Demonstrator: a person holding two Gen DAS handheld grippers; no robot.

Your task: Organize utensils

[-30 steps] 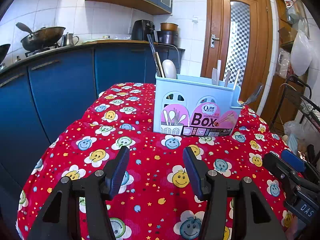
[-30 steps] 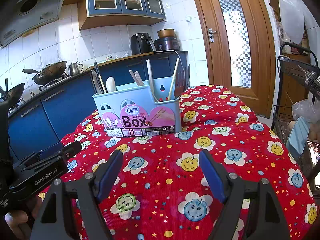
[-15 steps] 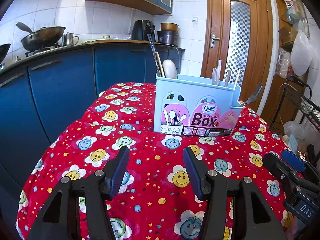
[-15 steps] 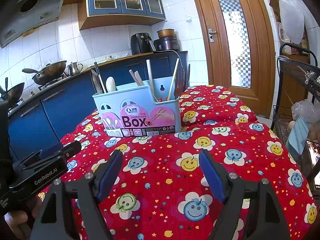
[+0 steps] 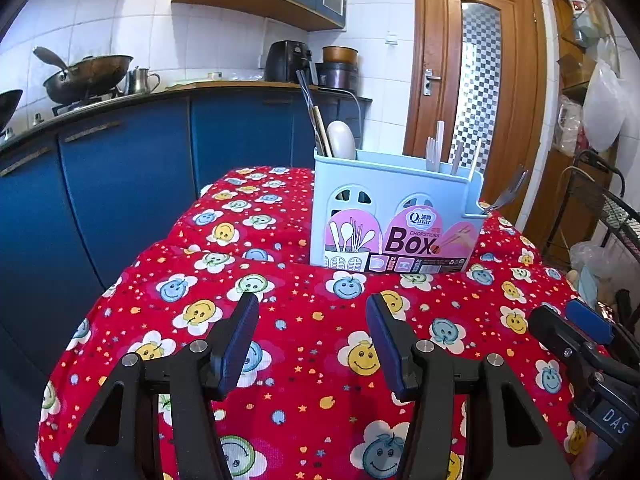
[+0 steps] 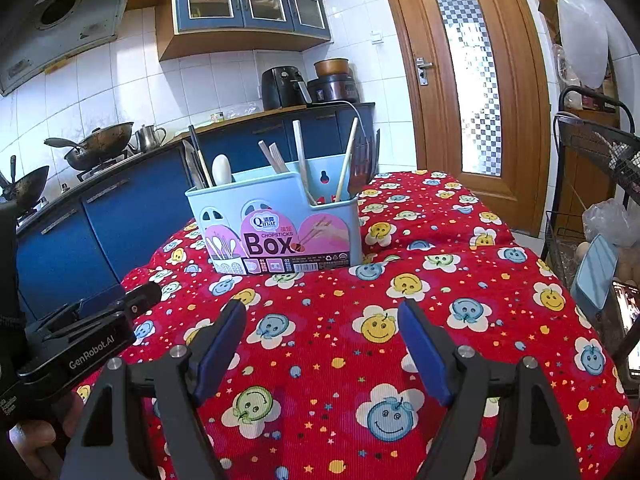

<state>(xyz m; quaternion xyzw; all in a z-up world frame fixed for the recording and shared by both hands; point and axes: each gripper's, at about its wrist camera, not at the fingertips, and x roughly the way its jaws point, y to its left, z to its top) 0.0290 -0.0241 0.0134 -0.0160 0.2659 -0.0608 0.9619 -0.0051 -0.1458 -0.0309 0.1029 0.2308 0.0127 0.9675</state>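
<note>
Red cloth (image 6: 420,280) over the worktop, strewn with smiley flowers in yellow, blue and white plus small stars. The utensil box (image 6: 280,216) is pale blue with a pink label — dark lettering. Behind: deep blue cabinets (image 5: 120,184), white tiles (image 6: 120,80), a brown wooden door (image 5: 476,80) with chequered glass.

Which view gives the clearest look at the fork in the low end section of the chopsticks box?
The right wrist view: the fork stands tines up inside the low section of the chopsticks box, seen from above the rim. In the left wrist view only the fork's tines poke out past the box's right edge; the section's inside is hidden.
</note>
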